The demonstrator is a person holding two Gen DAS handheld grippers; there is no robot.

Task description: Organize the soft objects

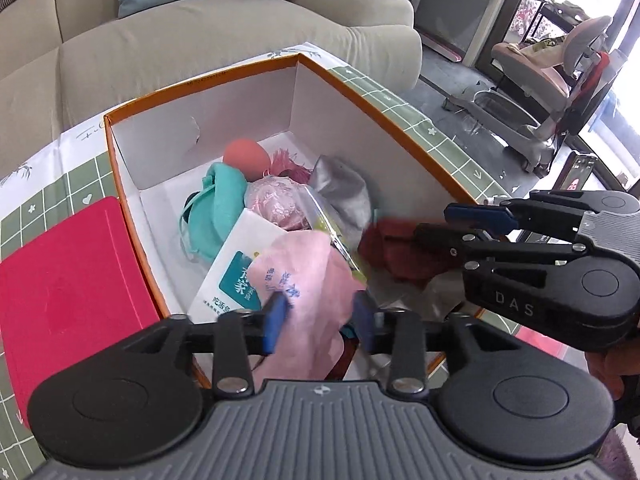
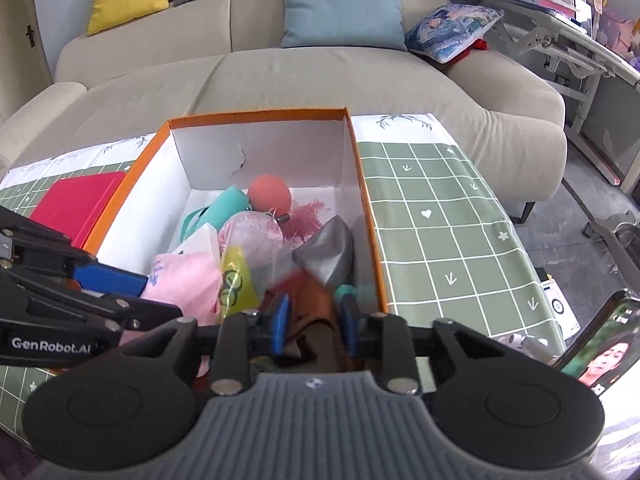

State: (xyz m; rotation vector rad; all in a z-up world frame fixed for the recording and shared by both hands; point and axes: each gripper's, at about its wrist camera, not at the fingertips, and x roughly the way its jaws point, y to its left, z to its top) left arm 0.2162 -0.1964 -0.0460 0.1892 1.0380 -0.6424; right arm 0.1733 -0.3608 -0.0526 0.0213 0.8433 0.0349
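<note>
The left gripper (image 1: 318, 322) hangs over the near end of the orange box (image 1: 400, 120), its fingers parted around a pink cloth (image 1: 304, 268). The right gripper (image 1: 460, 224) reaches in from the right, touching a dark red cloth (image 1: 394, 248).

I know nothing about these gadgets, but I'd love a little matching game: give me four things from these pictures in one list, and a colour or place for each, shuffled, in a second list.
Things:
1. ball
2. pouch
3. cloth between the left hand-held gripper's fingers
4. flat case

Colour or place:
A. teal, inside the box
B. red, on the checked tablecloth outside the box
C. coral, near the box's far wall
D. pale pink with blue print

Pairs: 1-C, 2-A, 3-D, 4-B
</note>
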